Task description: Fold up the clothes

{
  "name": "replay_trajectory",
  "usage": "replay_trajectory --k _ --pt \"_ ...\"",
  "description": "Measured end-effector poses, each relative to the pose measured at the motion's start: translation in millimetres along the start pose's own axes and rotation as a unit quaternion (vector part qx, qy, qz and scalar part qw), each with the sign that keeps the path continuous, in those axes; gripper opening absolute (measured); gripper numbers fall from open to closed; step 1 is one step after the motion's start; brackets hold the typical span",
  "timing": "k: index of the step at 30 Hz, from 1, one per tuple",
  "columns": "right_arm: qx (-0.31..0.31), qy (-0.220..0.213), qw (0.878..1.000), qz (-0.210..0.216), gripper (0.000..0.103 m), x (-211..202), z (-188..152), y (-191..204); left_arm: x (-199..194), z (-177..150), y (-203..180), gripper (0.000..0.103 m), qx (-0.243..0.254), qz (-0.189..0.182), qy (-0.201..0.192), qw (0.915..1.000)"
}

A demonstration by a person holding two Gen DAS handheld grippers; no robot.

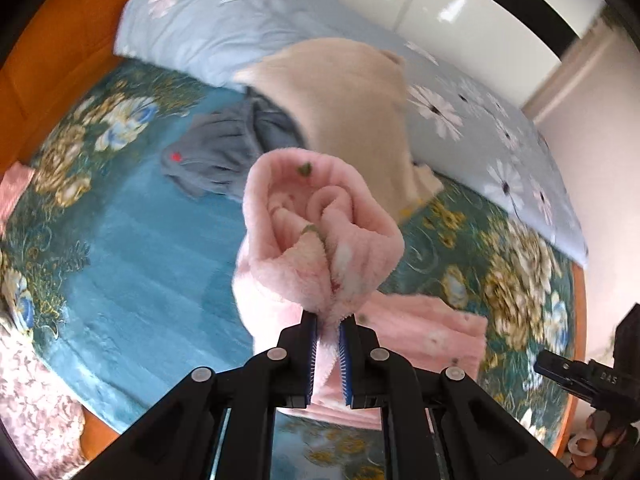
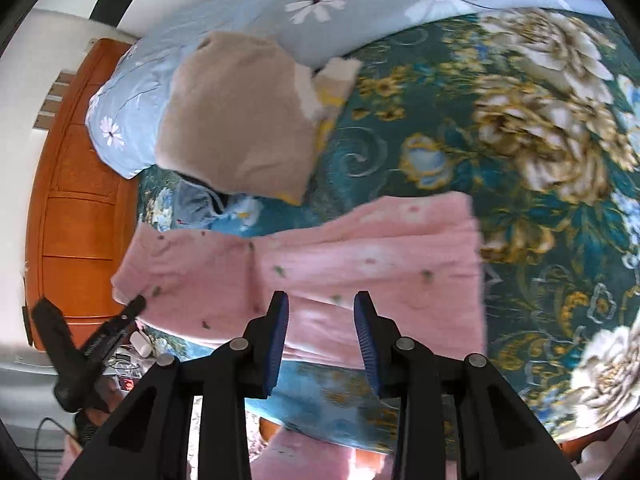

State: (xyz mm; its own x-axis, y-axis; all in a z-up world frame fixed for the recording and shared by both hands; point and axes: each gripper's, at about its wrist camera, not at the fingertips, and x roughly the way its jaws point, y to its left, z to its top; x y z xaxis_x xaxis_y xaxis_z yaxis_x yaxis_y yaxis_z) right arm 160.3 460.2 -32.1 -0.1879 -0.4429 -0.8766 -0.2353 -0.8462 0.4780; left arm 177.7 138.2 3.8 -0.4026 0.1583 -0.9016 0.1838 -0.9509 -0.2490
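On my left wrist view the pink fleece garment (image 1: 320, 232) fills the middle: a thick, fuzzy bunch of it, speckled with small green and white marks, curls into soft rolls above the left gripper (image 1: 329, 332). That gripper's blue ribbed pads are drawn narrow and clamp a fold of the fleece between them, so the cloth hangs lifted off the bed (image 1: 140, 240). The rest of the garment trails down and lies flat near the bed's front edge, a broad pink slab with a straight right-hand border in my right wrist view (image 2: 360, 256).

Both grippers point steeply down at the bed. The right gripper (image 2: 322, 312) hovers over the flat part of the garment with its pads partly apart and nothing between them. The left gripper's black body (image 2: 80, 344) shows at the lower left of the right wrist view, at the garment's left corner.

The bed carries a teal cover with large cream and gold flowers. Toward its head lie a beige plush piece (image 2: 236, 116), matte and pillow-like, a crumpled grey garment (image 1: 224, 152) partly under it, and a pale blue daisy-print quilt (image 1: 224, 16). An orange wooden headboard (image 2: 76, 208) bounds that end.
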Motion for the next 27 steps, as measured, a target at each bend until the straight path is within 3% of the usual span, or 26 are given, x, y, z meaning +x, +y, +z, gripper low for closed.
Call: replay_trajectory --k 4,10,17,21,23,27 --pt "0.001 -0.004 1.0 0.012 0.035 -16 -7 -21 6 -9 -57 0.011 0.062 0.019 0.017 0.9977" --pt "0.014 -0.017 1.0 0.018 0.035 -32 -20 -46 33 -39 -134 0.011 0.16 0.049 0.055 0.9844" --pt "0.047 -0.019 0.998 -0.022 0.035 -45 -40 -86 77 -77 -199 0.01 0.234 0.036 0.107 0.9657" --pt "0.068 -0.029 0.996 -0.047 0.035 -58 -45 -104 102 -104 -234 0.011 0.29 0.016 0.141 0.9463" --pt "0.073 -0.028 0.995 -0.058 0.035 -61 -48 -110 112 -115 -245 0.011 0.308 0.007 0.156 0.9384" --pt "0.076 -0.019 0.994 -0.074 0.035 -63 -54 -115 134 -124 -246 0.013 0.312 0.001 0.188 0.9314"
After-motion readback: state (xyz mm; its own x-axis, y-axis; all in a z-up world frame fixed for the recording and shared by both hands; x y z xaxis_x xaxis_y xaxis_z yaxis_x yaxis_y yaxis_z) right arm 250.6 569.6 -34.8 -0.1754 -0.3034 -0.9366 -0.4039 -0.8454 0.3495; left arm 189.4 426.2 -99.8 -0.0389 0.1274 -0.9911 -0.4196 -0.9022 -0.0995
